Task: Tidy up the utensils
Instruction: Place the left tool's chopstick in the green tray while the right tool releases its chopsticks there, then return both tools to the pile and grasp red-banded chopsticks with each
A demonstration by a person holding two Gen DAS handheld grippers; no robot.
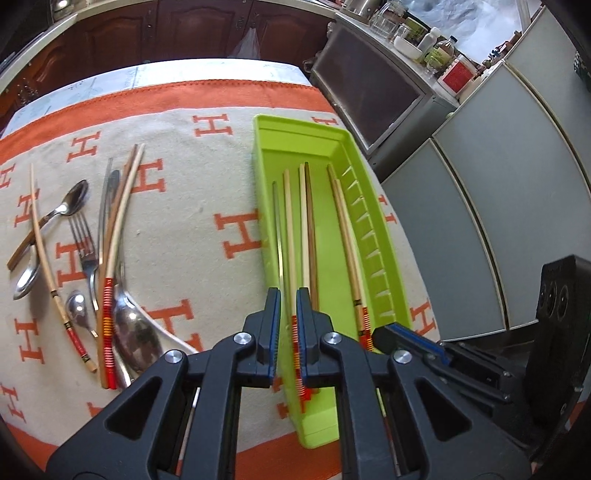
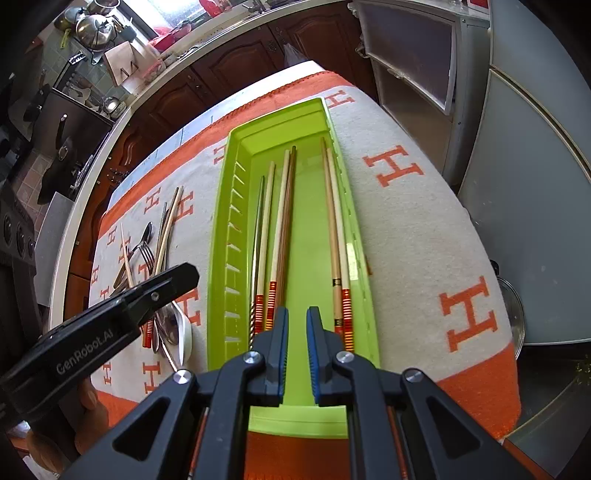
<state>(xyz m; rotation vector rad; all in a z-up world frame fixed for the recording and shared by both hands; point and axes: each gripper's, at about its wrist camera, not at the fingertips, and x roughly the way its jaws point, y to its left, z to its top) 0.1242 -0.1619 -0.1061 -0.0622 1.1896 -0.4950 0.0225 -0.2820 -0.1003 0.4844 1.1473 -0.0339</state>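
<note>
Left wrist view: both fingers (image 1: 288, 325) (image 2: 297, 339) slightly parted, empty, above chopstick-filled green tray (image 1: 369, 236); loose cutlery (image 1: 85, 251) beside.

An orange-and-cream cloth (image 1: 192, 206) patterned with H letters covers the counter; dark wooden cabinets (image 1: 166, 33) stand behind it — jars and bottles (image 1: 436, 48) crowd a shelf top; grey cupboard doors (image 1: 498, 206) flank the right.

Bright, even daylight fills the kitchen and throws only short, soft shadows beside the utensils. Glare glints off the big spoon (image 1: 137, 334) and the green tray (image 2: 221, 236). Fisheye bending curves the cabinets at the edges, and the corners go black.
</note>
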